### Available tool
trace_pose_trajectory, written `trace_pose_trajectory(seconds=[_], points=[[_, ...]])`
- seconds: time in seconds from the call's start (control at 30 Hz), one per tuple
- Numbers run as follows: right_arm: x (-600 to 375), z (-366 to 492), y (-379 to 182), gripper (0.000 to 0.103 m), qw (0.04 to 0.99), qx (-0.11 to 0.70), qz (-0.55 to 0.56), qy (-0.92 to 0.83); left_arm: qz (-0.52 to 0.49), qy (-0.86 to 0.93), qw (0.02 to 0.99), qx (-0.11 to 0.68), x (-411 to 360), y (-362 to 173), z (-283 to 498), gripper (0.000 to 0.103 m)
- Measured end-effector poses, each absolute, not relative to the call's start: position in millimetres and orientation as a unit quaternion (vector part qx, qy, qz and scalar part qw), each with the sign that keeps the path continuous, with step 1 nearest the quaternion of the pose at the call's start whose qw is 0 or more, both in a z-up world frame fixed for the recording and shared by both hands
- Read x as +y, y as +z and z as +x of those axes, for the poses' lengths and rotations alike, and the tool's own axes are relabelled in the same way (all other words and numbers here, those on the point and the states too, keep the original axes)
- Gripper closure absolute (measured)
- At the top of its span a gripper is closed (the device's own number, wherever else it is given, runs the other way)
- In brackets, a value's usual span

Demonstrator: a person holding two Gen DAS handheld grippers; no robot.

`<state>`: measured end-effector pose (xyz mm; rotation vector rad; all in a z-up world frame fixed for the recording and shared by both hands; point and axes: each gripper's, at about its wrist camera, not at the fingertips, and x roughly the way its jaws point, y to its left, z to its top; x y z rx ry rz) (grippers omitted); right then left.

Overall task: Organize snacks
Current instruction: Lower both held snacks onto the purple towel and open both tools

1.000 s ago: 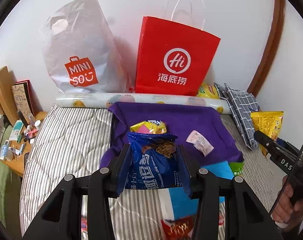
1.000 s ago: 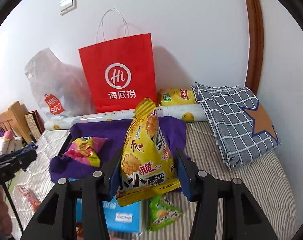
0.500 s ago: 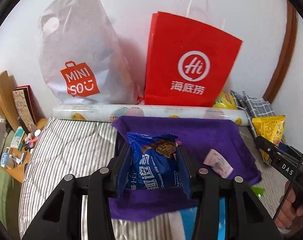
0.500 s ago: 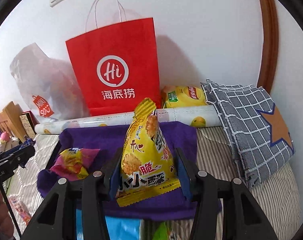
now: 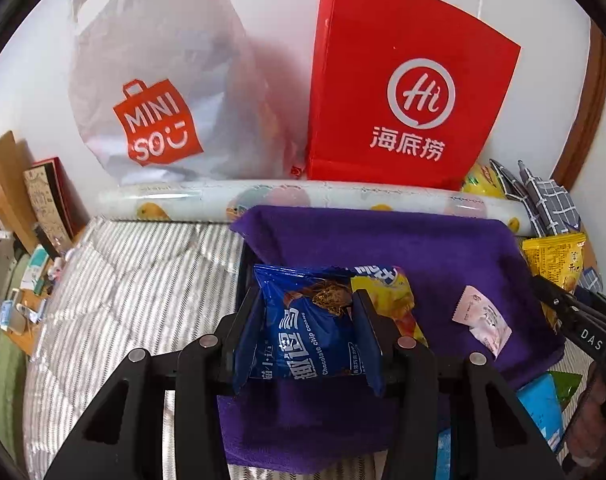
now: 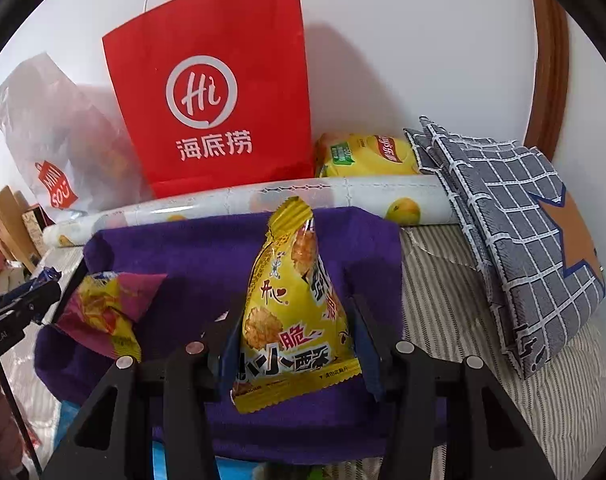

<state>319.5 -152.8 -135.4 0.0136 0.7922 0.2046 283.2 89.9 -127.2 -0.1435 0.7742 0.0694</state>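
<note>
My left gripper (image 5: 305,316) is shut on a blue chocolate chip cookie packet (image 5: 307,336), held over the near left part of a purple cloth (image 5: 383,240) spread on the bed. A yellow and pink snack bag (image 5: 387,292) lies on the cloth just right of the packet, and a small pink sachet (image 5: 483,320) lies further right. My right gripper (image 6: 295,320) is shut on a yellow crisp snack bag (image 6: 295,320), upright above the same purple cloth (image 6: 207,256). The yellow and pink bag (image 6: 103,312) shows at the left there.
A red paper bag (image 5: 407,92), a white plastic Miniso bag (image 5: 155,92) and a patterned roll (image 5: 303,196) stand along the wall. A grey checked cushion (image 6: 519,236) and a yellow chips bag (image 6: 367,152) lie right. Blue packets (image 5: 539,404) lie at the cloth's near edge.
Both grippers moved forward and down toward the purple cloth, each keeping its snack. The bags at the wall and the cloth now look closer and larger.
</note>
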Motion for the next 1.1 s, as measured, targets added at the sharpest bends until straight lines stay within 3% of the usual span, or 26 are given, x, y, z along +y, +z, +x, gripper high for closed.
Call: trace_pose_trajectory(seconds=[1.1], points=[[-152.3, 317.5, -154.6, 0.053, 0.911, 0.400, 0.011, 0.099, -0.077, 0.013, 0.919, 0.388, 75.6, -145.3, 276.4, 0.057]])
